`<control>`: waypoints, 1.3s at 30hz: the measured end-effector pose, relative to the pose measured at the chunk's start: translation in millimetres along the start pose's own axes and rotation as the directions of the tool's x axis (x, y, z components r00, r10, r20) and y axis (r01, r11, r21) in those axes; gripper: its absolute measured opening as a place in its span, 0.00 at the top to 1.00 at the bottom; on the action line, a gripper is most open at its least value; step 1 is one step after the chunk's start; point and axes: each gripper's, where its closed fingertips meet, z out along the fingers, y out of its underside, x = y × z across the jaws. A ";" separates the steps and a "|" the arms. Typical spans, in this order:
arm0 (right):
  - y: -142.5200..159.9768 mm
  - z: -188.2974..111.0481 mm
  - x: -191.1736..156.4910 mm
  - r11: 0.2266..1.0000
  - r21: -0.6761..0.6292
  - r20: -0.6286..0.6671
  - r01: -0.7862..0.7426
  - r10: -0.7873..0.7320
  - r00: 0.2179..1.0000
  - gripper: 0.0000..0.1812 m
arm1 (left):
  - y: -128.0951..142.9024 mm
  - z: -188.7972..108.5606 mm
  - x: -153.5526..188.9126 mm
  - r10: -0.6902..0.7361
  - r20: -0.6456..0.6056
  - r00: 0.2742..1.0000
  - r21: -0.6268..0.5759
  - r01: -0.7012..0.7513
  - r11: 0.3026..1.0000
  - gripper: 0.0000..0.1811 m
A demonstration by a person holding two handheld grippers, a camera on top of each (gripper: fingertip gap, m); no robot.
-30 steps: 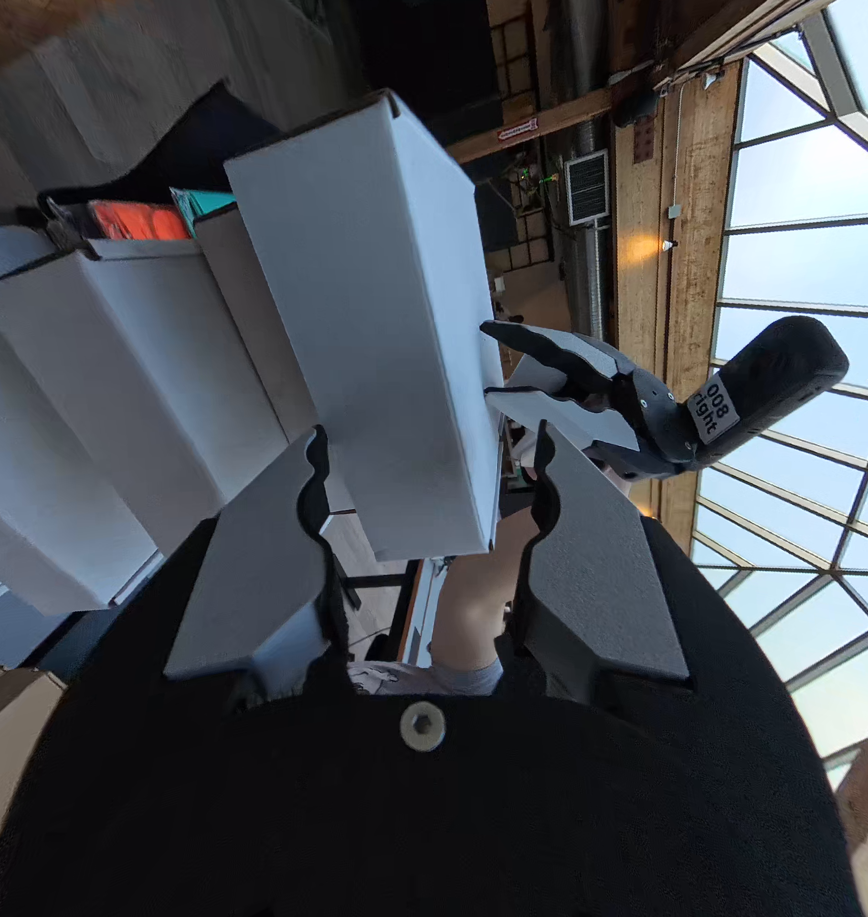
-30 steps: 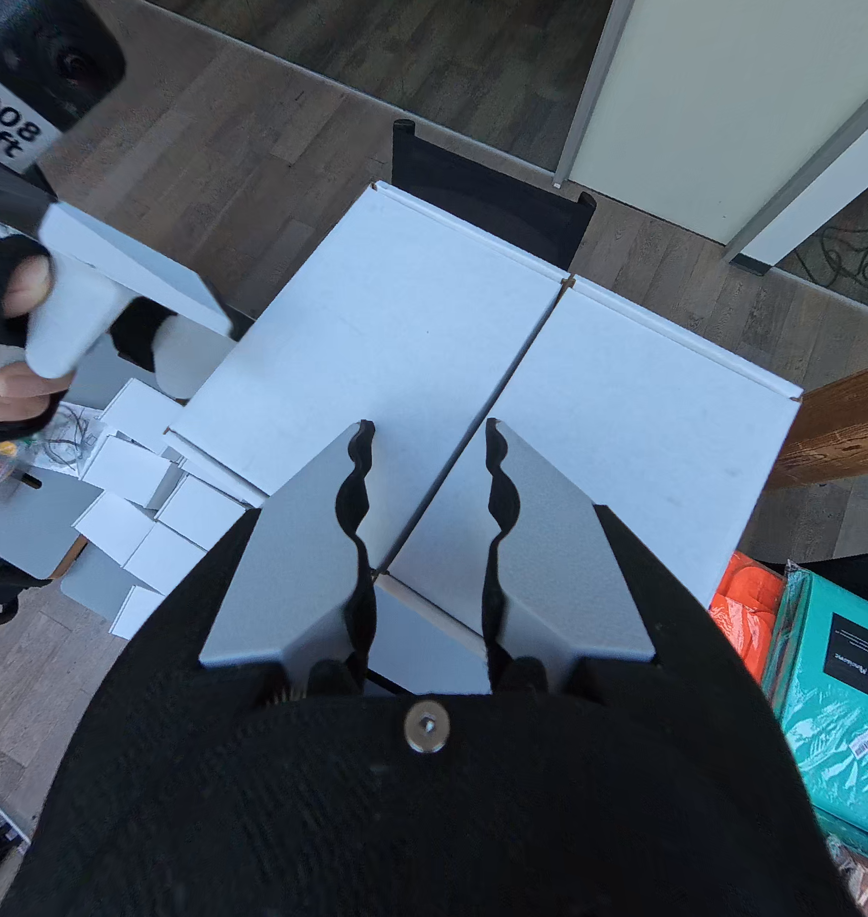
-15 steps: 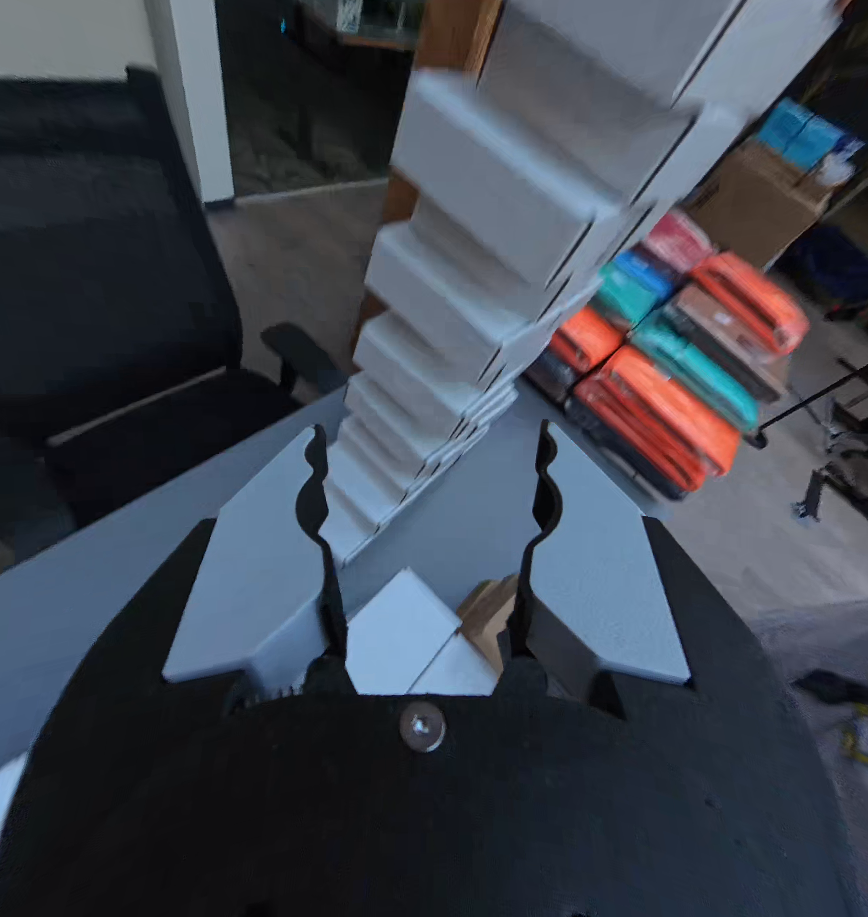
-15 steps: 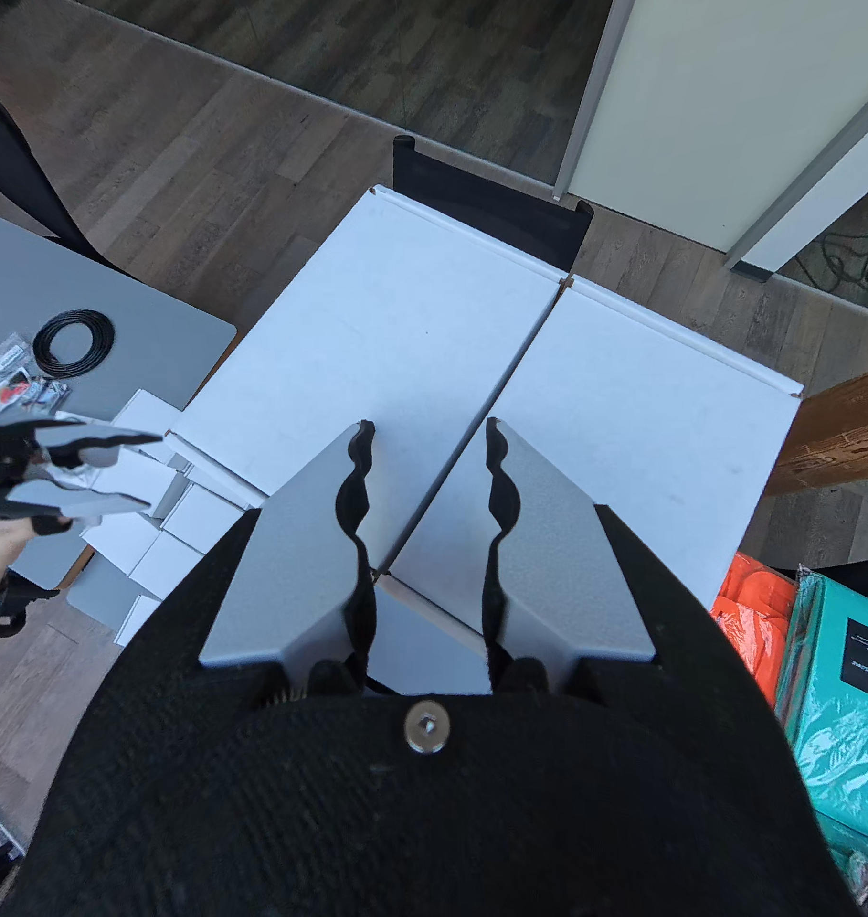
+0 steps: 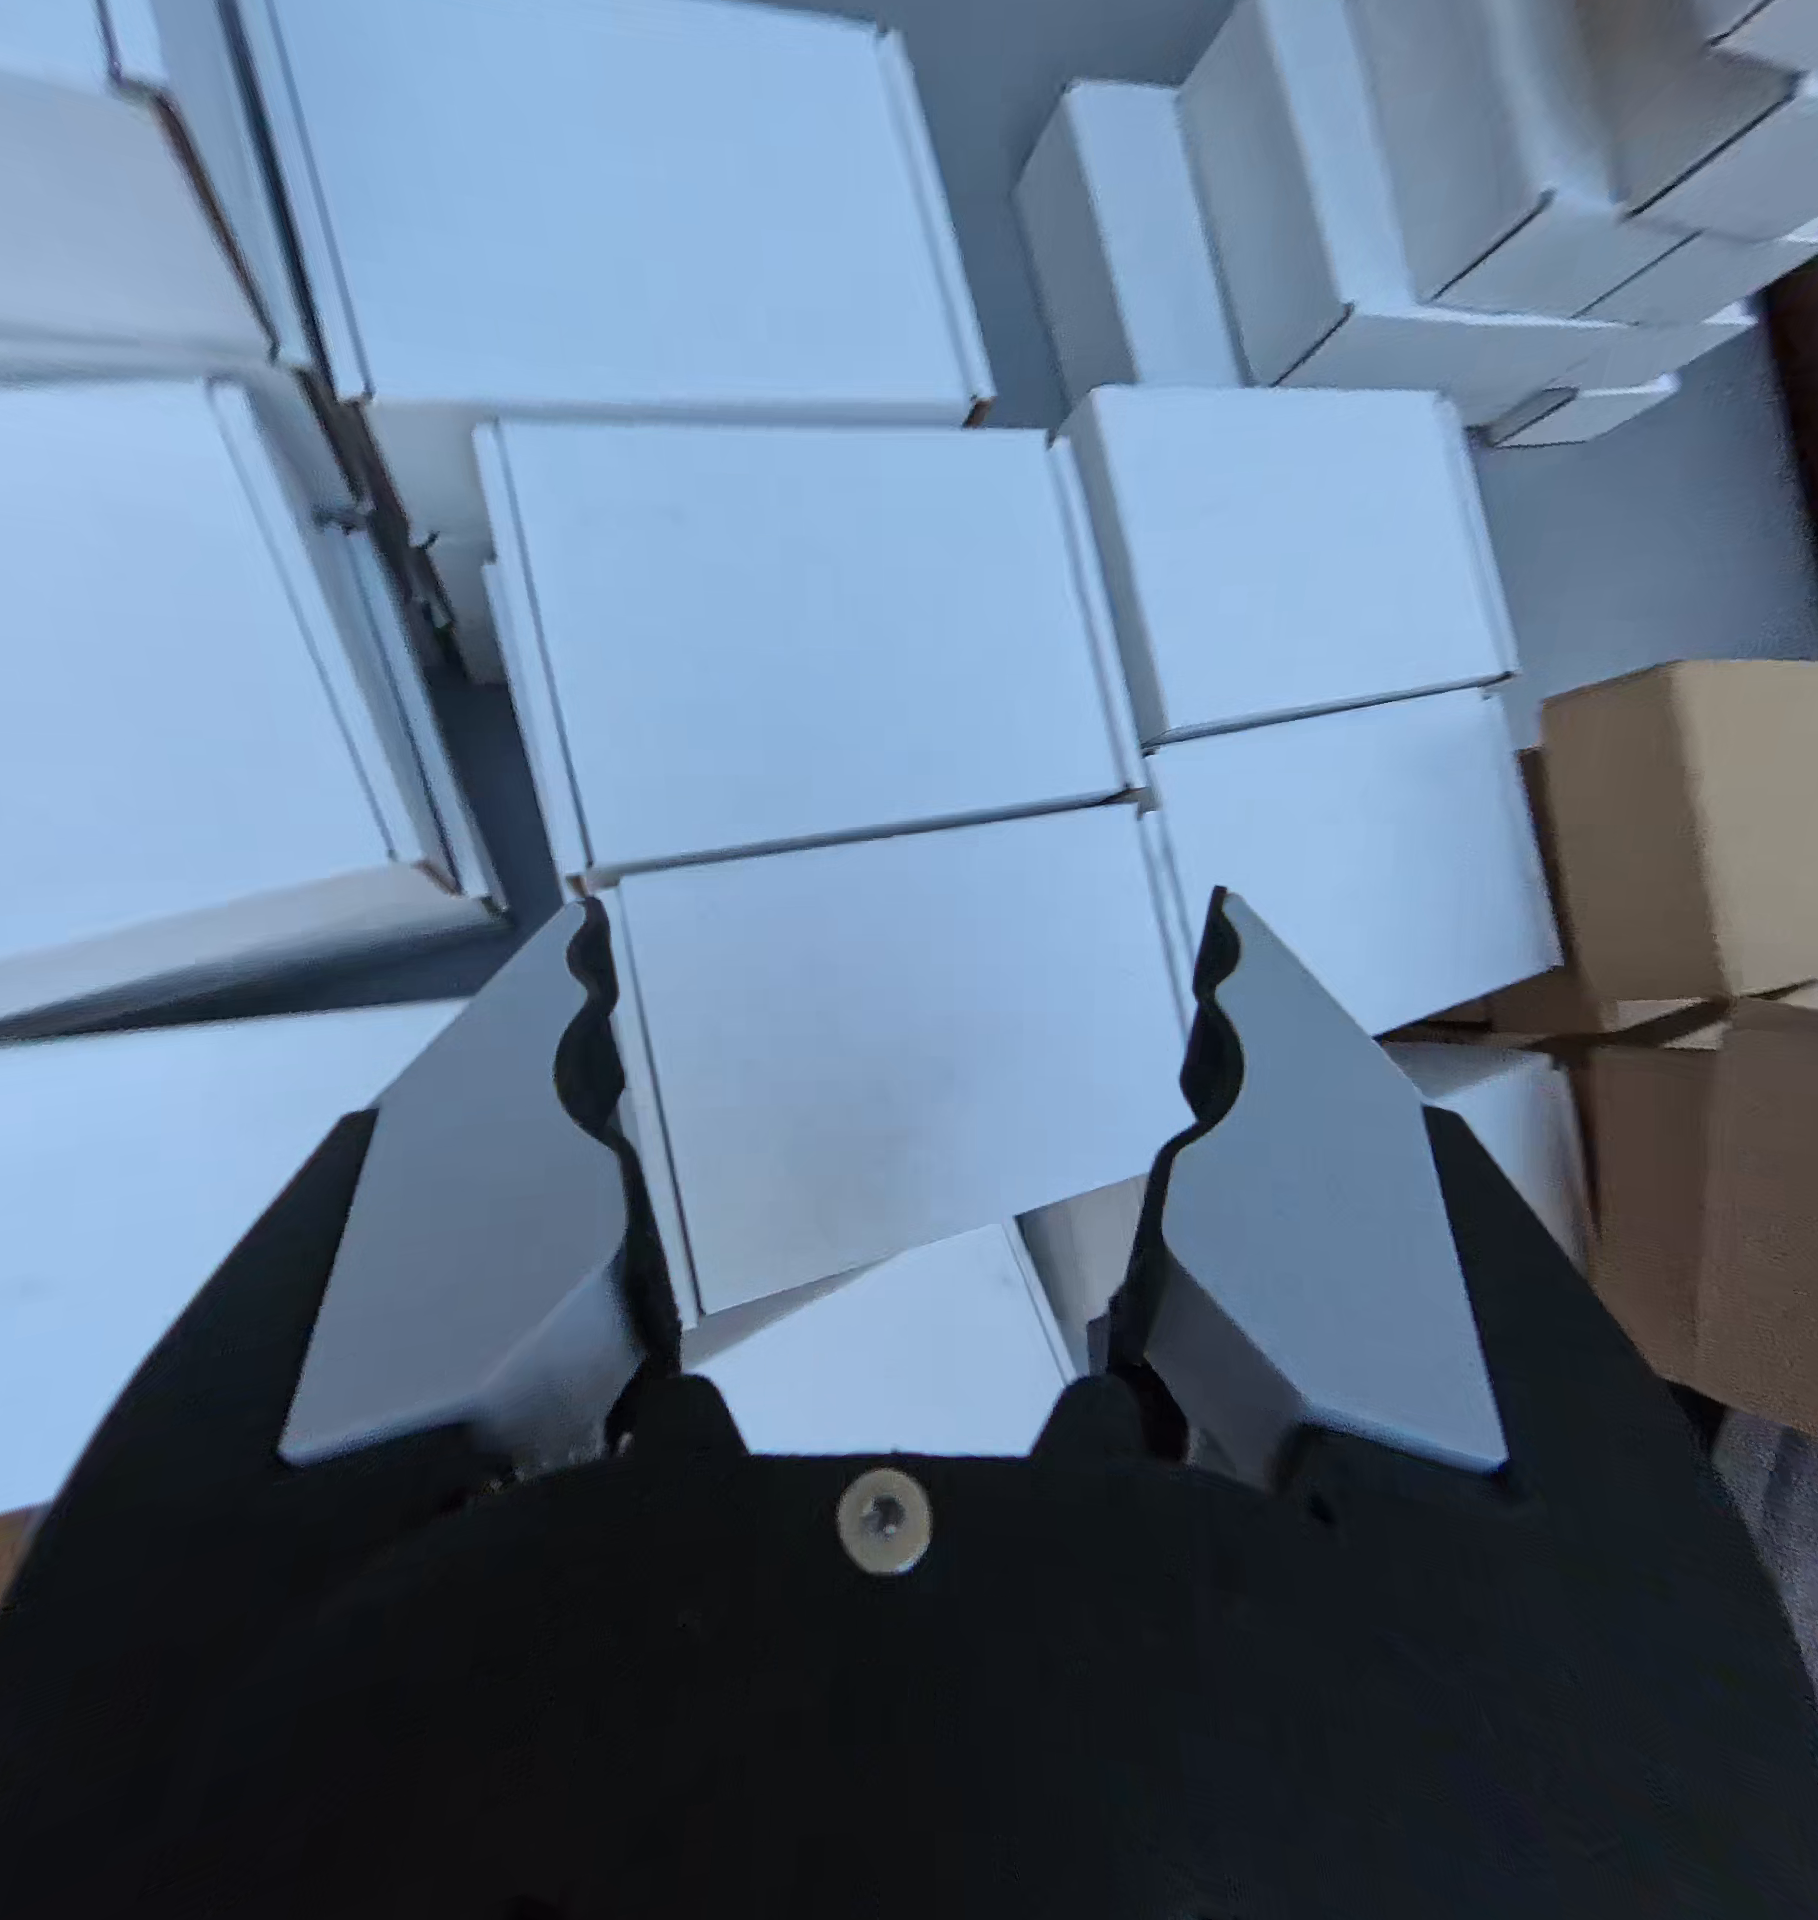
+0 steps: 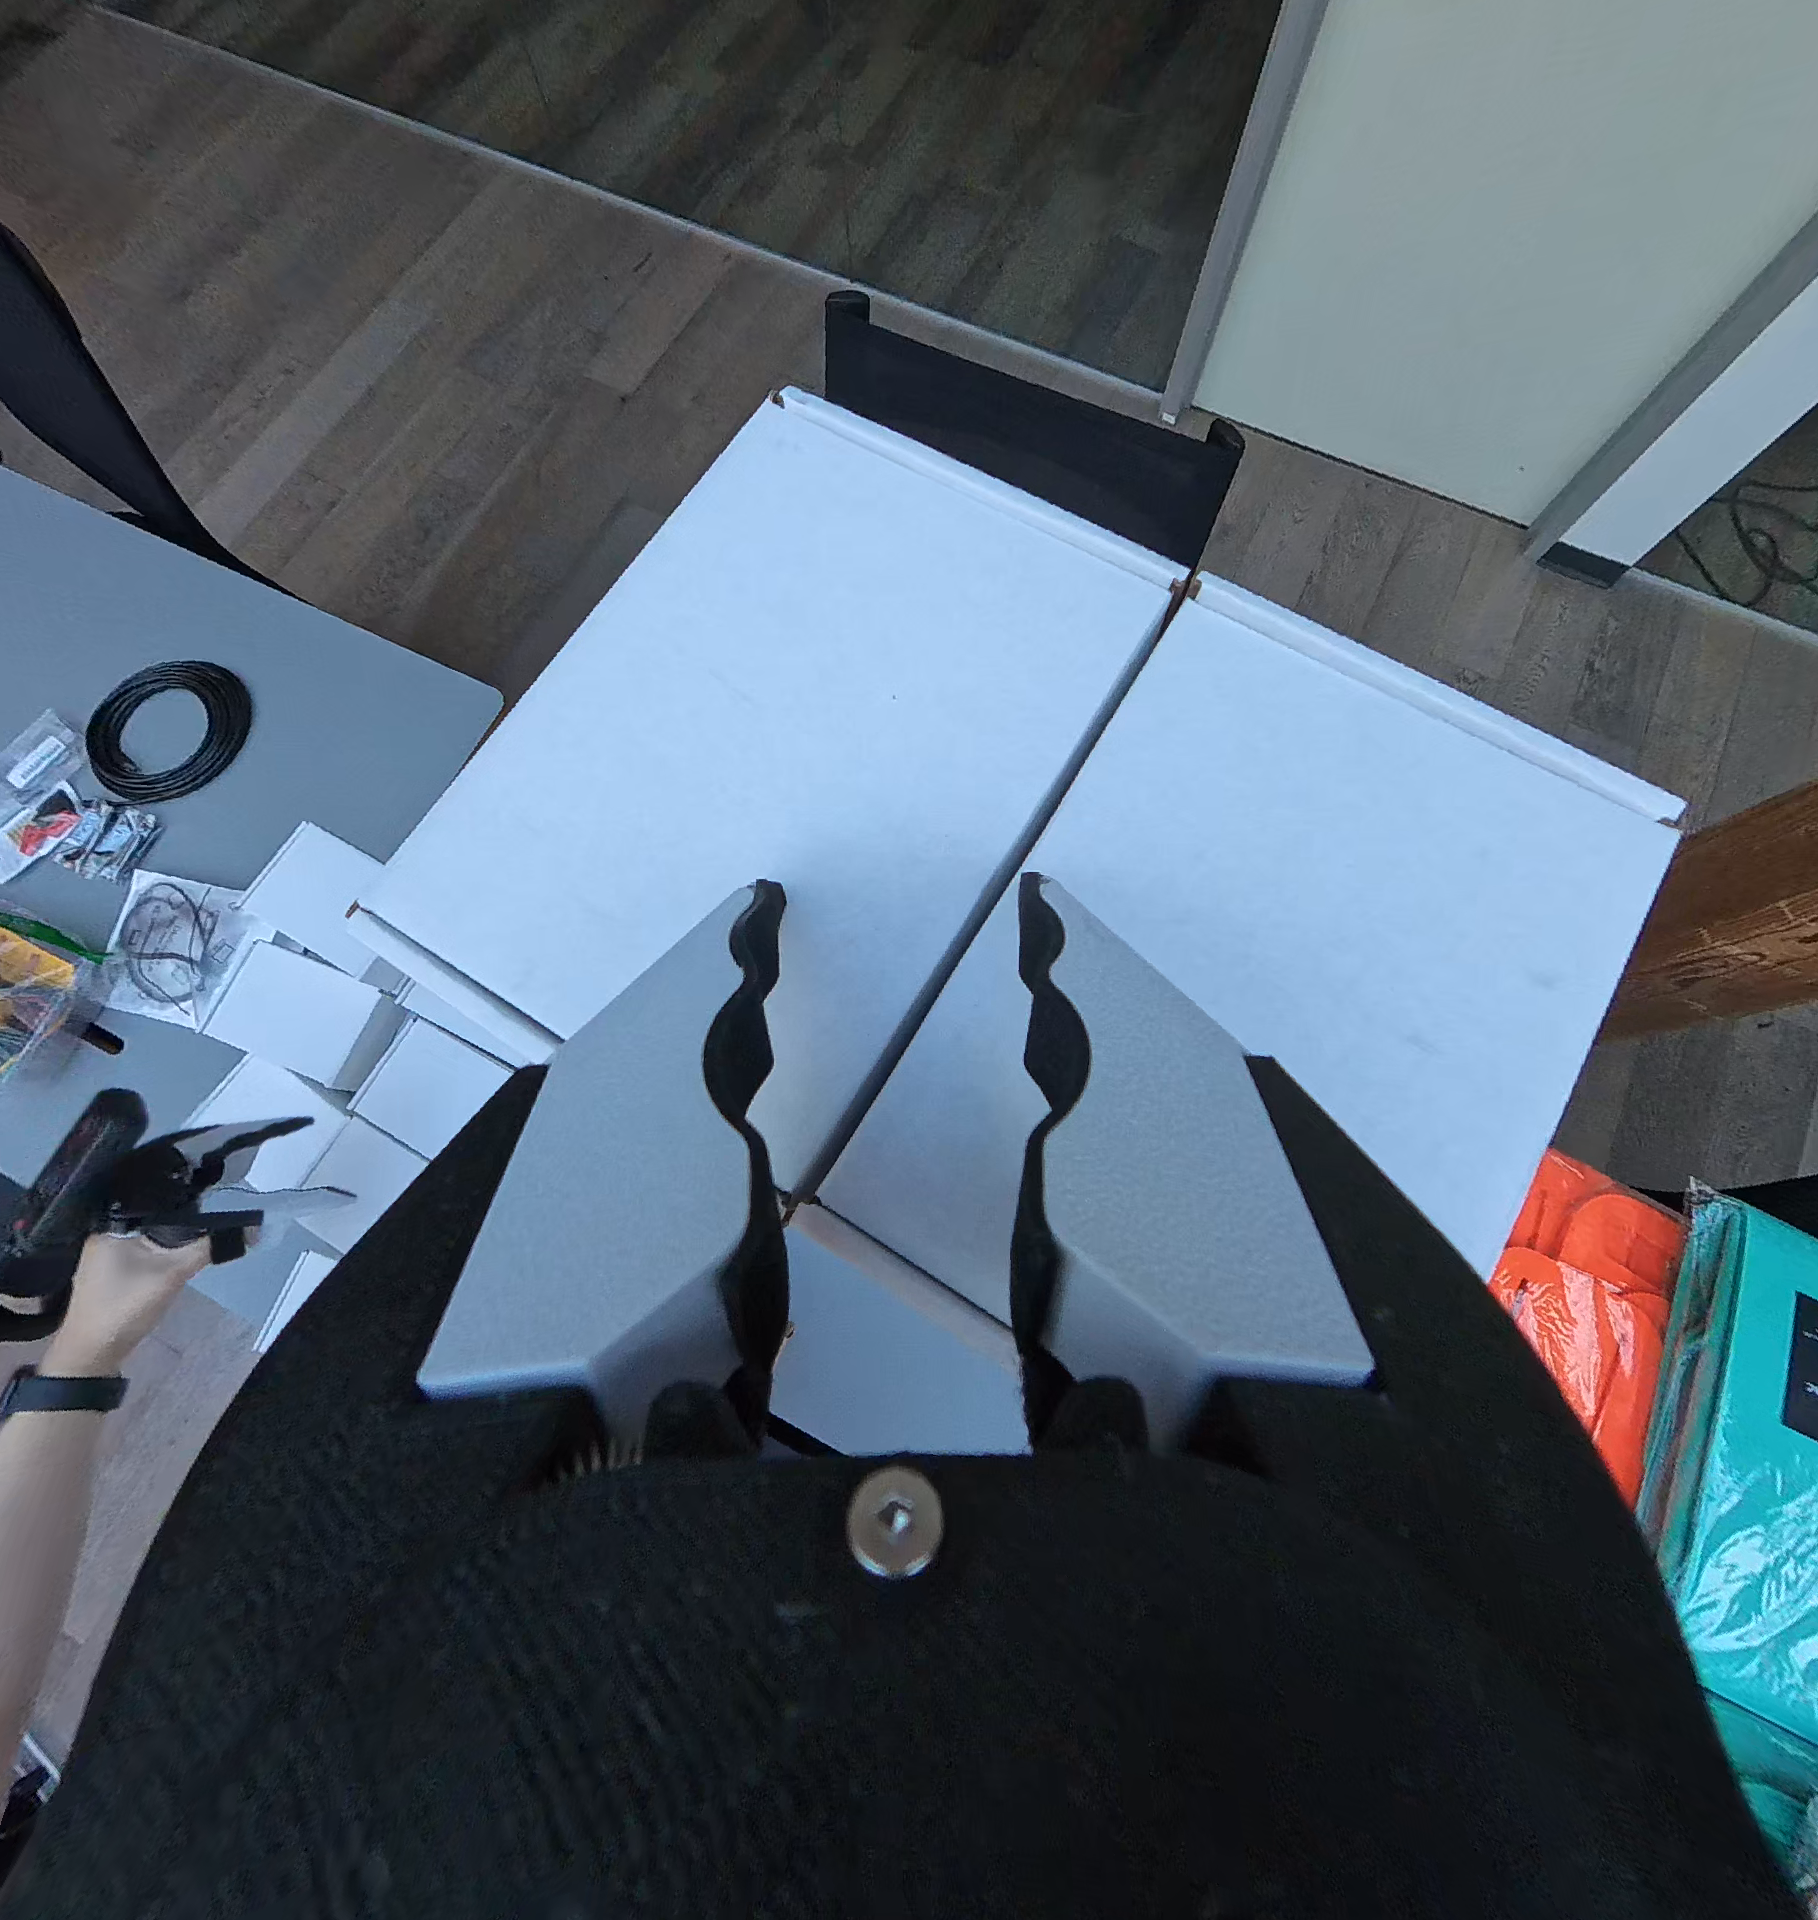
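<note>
White boxes [image 5: 863, 1049] (unmarked) below splayed left gripper [image 5: 900, 914]

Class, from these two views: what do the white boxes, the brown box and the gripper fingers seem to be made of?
White boxes: likely matt white-faced cardboard; brown core shows at corners.
Brown box: plain kraft cardboard, matt, folded flaps.
Left gripper fingers: grey, matt, finely textured, perhaps plastic or painted metal; black wavy inner pads, possibly rubber.
</note>
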 end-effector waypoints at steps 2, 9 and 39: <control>0.4 -0.6 0.4 1.000 0.001 0.002 -0.002 0.002 1.000 0.74 | 14.4 6.5 -17.1 -0.063 0.057 0.996 0.007 0.063 0.998 0.36; 2.7 -3.4 5.2 1.000 0.001 0.008 -0.015 0.015 1.000 0.74 | 74.1 17.6 -32.9 -0.260 0.056 0.964 -0.073 0.264 0.962 0.47; -0.2 0.8 3.9 1.000 -0.001 0.001 -0.014 0.014 1.000 0.74 | 123.9 13.8 -2.8 0.709 -0.058 0.702 -0.588 -0.598 0.544 0.14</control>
